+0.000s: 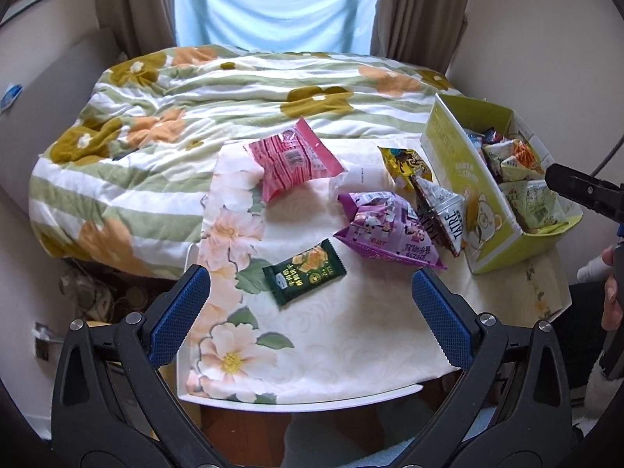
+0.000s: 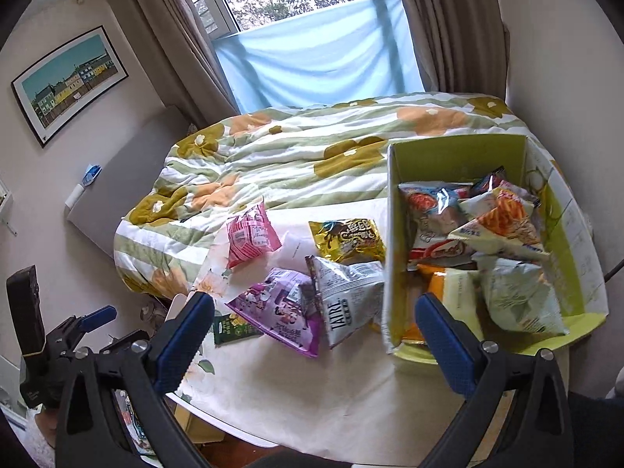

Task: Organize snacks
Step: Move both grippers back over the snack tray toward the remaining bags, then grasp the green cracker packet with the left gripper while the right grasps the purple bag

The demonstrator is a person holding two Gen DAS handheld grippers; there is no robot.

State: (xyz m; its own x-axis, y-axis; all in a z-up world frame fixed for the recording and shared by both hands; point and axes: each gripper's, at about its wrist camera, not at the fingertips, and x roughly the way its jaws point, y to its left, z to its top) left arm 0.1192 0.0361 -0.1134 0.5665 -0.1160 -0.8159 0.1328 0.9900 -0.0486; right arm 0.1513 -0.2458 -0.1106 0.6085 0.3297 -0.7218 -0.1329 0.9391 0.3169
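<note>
Near table edge: bare cream floral tablecloth (image 1: 351,335) lay open, wide enough for a gripper.
Centre: dark green flat packet (image 1: 304,272), purple puffed bag (image 1: 384,230) and pink bag (image 1: 294,163) lay apart, with gaps between.
Right: lime-green cardboard box (image 1: 468,179) wall blocked sideways passage; silver bag (image 2: 351,300) leaned against it.

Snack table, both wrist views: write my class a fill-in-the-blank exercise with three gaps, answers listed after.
1. The green box on the table holds many ____.
2. The snack packet nearest the left gripper is dark ____.
3. The silver TATRE bag leans against the box beside the ____ bag.

Missing words: snack bags; green; purple
</note>
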